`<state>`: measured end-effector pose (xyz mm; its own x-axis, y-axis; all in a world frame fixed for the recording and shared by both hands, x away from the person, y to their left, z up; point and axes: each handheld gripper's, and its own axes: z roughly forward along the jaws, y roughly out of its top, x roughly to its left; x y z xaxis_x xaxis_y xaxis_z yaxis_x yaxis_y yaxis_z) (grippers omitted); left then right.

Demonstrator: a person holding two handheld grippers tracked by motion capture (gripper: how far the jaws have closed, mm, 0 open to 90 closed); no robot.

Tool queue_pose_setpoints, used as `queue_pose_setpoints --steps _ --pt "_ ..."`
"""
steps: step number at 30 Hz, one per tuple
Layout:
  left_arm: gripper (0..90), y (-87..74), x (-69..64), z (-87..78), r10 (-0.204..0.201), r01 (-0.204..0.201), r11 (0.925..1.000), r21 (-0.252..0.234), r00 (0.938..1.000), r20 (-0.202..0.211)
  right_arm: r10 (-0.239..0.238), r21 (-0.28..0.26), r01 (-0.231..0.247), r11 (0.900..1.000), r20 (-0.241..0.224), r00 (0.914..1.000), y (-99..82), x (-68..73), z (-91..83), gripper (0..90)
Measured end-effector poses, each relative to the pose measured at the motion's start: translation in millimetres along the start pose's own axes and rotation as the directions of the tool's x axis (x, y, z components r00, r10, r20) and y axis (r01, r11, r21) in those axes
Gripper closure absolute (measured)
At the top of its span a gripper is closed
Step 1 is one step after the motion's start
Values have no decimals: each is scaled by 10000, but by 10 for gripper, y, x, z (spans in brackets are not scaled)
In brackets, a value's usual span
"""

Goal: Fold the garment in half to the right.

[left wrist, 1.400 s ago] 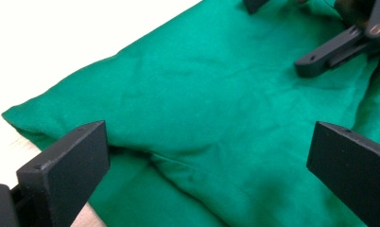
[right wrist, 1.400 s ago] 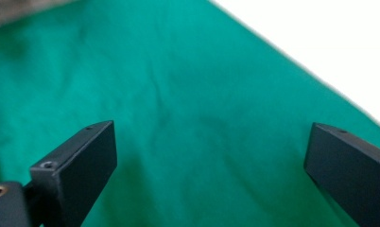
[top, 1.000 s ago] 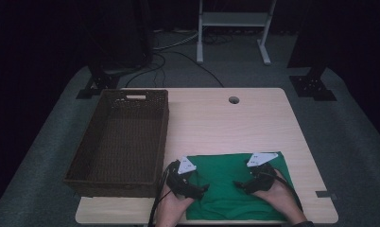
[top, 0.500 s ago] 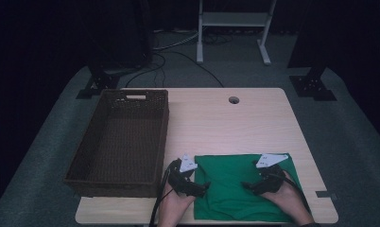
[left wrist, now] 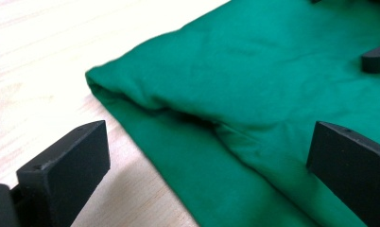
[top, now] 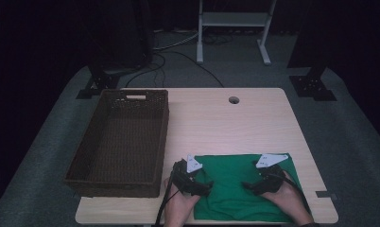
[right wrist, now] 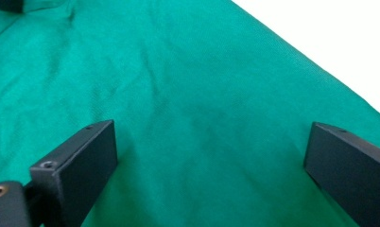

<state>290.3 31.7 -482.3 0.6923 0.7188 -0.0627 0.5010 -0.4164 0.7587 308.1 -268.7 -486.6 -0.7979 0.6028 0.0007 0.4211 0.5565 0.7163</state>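
left claw: open, you hold it at the left near corner of the cloth. In the left gripper view one jaw stands over bare table, the other over the fabric, so the folded edge lies between them.
right claw: open too, both jaws over the fabric in the right gripper view, nothing between them is pinched. It sits inside the cloth, well away from any edge.
cloth: green, folded flat, at the near right part of the table. Its long axis runs from 9 to 3 o'clock, parallel to the near table edge.
cloth from left claw: the thick fold is at about 12 to 1 o'clock from your jaws, very near.
cloth from right claw: fabric all around; the far edge lies toward 1 o'clock in its own view.
nearer hand: I judge the left one is better placed for a grip, because it straddles an edge already.
basket: brown, wicker, at 10 o'clock from the left claw, apart from the cloth; nothing shows inside.
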Motion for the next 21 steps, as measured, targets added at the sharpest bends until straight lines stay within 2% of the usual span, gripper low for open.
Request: queue_pose_setpoints --steps 6,8,10,12,17,21 --pt "0 -4 -43 37 22 -14 9992 390 9998 -203 3 -3 -3 10000 -5 10000 0 0 0 24" --pt "8 -14 -71 26 236 -224 9988 429 9994 -272 1 -2 -1 10000 0 10000 0 0 0 24" --pt "82 -27 -93 7 311 -307 9991 305 9994 -119 0 -1 0 10000 0 10000 0 0 0 24" --pt "108 -45 -114 -12 403 -399 9989 252 9991 -161 -1 -2 1 10000 2 10000 0 0 1 24" --pt "249 -70 -142 -51 534 -534 9986 45 9986 34 8 -1 -8 10000 2 10000 0 2 1 24" --pt "420 -79 -170 -66 685 -682 9976 -107 9973 279 8 -3 -8 10000 7 10000 0 3 1 24"
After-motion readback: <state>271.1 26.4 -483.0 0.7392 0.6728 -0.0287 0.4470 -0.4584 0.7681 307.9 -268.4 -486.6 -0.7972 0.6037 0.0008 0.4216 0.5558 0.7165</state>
